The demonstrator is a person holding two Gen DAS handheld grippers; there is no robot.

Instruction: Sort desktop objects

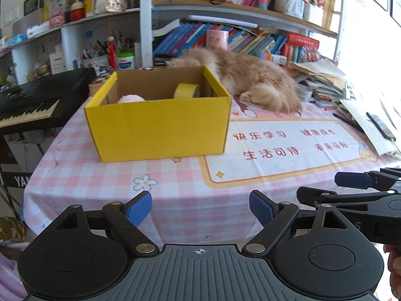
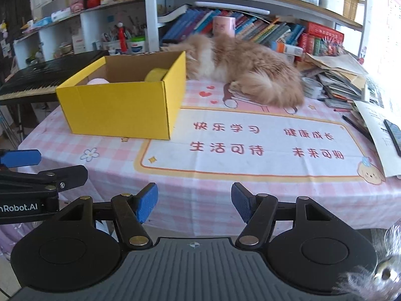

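Both claws empty and spread, off the desk's [image 2: 250,195] near edge.
The open yellow cardboard box [image 1: 155,128] lies ahead, nearer the left claw [image 1: 200,209]; right claw [image 2: 194,204] faces bare cloth; a yellow tape roll [image 1: 185,90], seemingly, sits inside.

The left gripper [image 1: 200,209], a black two-finger tool with blue textured pads [image 1: 139,208], points forward and downward with its jaws spread wide and nothing between them. Just beside it, the matching right gripper [image 2: 194,204] points the same way, its blue pads [image 2: 146,205] parted less widely (also holding nothing). Each gripper's black fingers show at the edge of the other's view, and part of a hand [image 1: 394,273] grips the right tool's handle.
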